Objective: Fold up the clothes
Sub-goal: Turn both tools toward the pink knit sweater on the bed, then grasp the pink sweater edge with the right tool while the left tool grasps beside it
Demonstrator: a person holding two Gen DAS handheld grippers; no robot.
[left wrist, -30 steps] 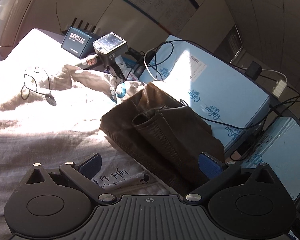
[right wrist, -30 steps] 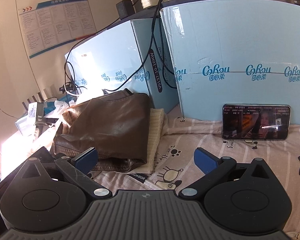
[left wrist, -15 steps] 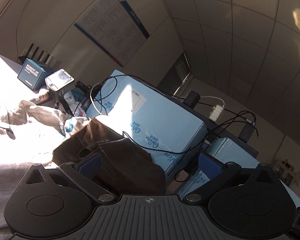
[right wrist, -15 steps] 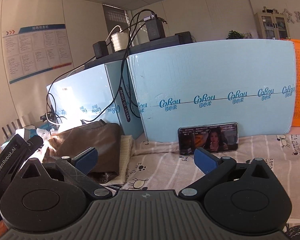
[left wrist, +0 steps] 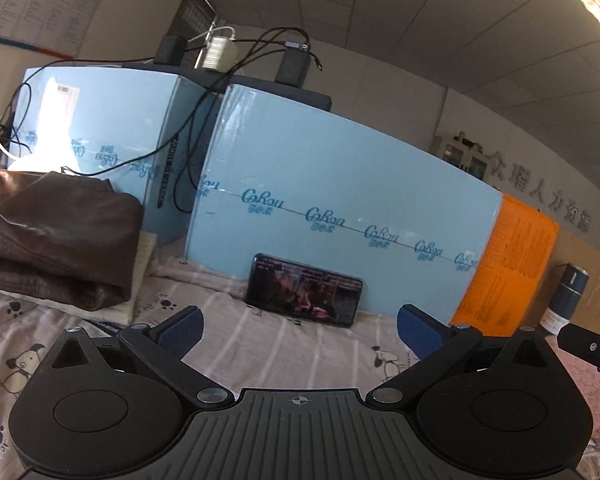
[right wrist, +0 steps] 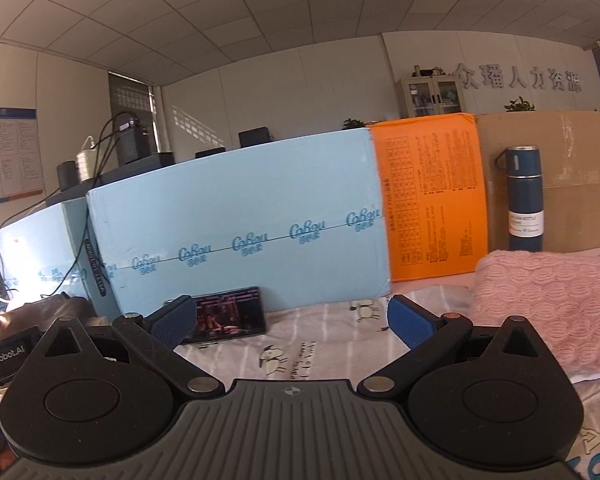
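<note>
Left gripper (left wrist: 298, 330) jaws spread wide, empty, above the cartoon-print sheet (left wrist: 284, 352). Right gripper (right wrist: 292, 320) same: wide apart, nothing between the pads. Phone (left wrist: 303, 290) propped against the light-blue box (left wrist: 340, 184) dead ahead of both. Folded brown jacket (left wrist: 56, 236) stacked on a cream garment (left wrist: 142, 256) at far left. Pink knit garment (right wrist: 548, 304) on the right, beside the orange box (right wrist: 430, 196), dark-blue flask (right wrist: 523, 200) behind it.
</note>
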